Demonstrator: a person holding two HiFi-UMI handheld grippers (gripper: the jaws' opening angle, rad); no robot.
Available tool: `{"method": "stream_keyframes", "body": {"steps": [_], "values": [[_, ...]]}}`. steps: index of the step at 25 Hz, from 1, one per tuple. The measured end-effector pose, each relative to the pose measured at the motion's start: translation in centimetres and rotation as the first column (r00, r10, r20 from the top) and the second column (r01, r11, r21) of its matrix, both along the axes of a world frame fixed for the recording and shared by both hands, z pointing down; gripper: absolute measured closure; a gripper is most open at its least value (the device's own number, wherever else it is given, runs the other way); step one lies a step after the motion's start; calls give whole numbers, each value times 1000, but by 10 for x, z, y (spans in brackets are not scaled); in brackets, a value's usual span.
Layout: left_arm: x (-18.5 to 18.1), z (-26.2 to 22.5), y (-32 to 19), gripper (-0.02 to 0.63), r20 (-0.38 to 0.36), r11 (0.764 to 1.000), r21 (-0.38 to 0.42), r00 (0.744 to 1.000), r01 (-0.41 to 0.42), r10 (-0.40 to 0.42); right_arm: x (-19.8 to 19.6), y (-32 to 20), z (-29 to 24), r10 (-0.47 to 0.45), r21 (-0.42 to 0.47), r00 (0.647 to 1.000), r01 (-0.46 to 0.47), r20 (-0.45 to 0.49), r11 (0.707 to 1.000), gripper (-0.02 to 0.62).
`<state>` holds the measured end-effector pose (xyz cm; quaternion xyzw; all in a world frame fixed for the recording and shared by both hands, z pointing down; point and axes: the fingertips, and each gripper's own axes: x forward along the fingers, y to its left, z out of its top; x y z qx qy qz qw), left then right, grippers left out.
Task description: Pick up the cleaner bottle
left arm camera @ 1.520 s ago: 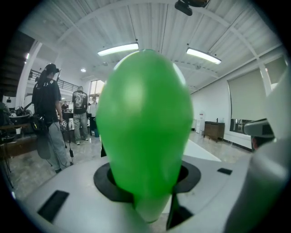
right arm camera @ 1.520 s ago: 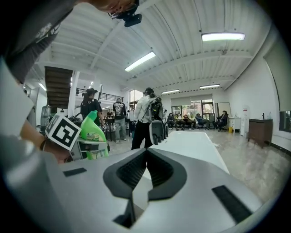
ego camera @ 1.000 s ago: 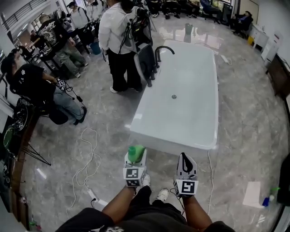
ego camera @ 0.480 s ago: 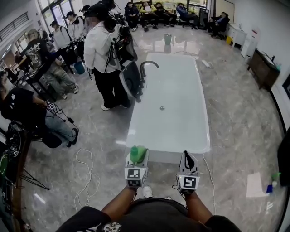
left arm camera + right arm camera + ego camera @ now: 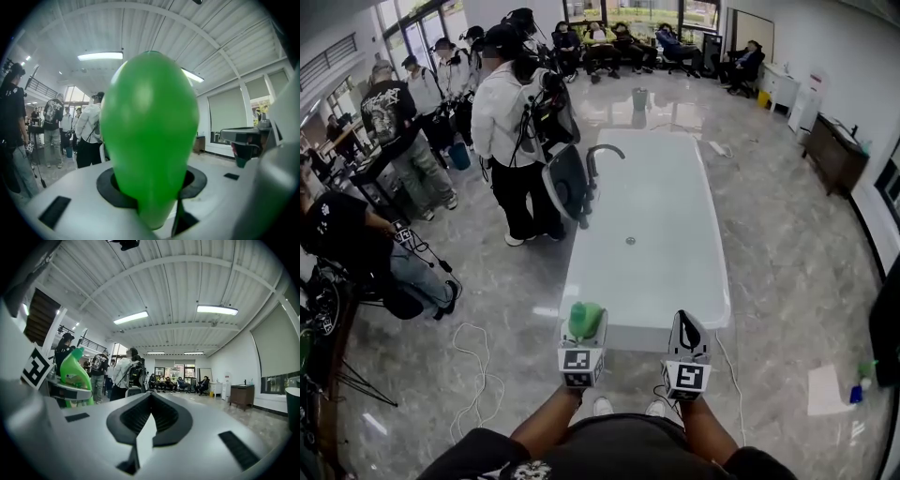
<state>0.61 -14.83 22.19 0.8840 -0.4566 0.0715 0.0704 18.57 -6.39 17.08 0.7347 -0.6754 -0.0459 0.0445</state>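
Note:
The cleaner bottle (image 5: 585, 319) is bright green and sits between the jaws of my left gripper (image 5: 583, 330), which is shut on it and holds it in the air in front of the person's body. In the left gripper view the green bottle (image 5: 150, 140) fills the middle and hides most of what lies beyond. My right gripper (image 5: 687, 334) hangs beside it on the right, jaws shut and empty. The right gripper view shows those closed jaws (image 5: 150, 397) and, at the left, the green bottle (image 5: 73, 373) in the other gripper.
A long white bathtub (image 5: 675, 281) with a dark curved faucet (image 5: 602, 155) stands just ahead on the glossy marble floor. Several people stand and sit at the left and far back. A white cable (image 5: 478, 361) loops on the floor at left. A small spray bottle (image 5: 860, 389) stands at right.
Both grippers have risen, the green bottle still held in the left one. The head view has tilted up, so more of the room beyond the tub shows.

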Motion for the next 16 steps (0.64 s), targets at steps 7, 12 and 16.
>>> {"method": "stream_keyframes", "body": {"steps": [7, 12, 16], "values": [[12, -5, 12, 424, -18, 999, -20, 999, 29, -30, 14, 7, -2, -19, -6, 1000, 19, -4, 1000, 580], [13, -1, 17, 423, -8, 1000, -5, 1000, 13, -13, 16, 9, -3, -14, 7, 997, 14, 79, 1000, 580], [18, -1, 16, 423, 4, 1000, 14, 1000, 5, -5, 23, 8, -4, -6, 4, 994, 6, 106, 1000, 580]]}}
